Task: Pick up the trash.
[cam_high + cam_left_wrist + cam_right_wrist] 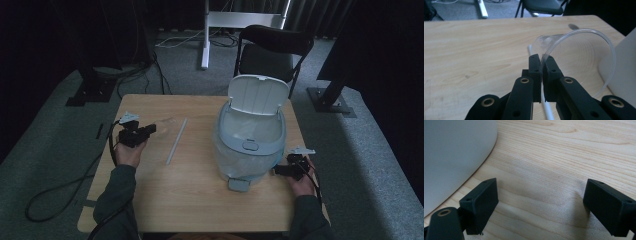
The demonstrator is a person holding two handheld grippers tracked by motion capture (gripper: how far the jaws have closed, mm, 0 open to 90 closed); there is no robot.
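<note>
wooden table (474,45) under a clear plastic cup (574,52) (rim pinched, see-through).

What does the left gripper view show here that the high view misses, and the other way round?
Left gripper view: the left gripper is shut on the rim of a clear plastic cup. High view: the bin with its lid raised, and the right gripper beside it. Both: the white straw on the wooden table.
</note>
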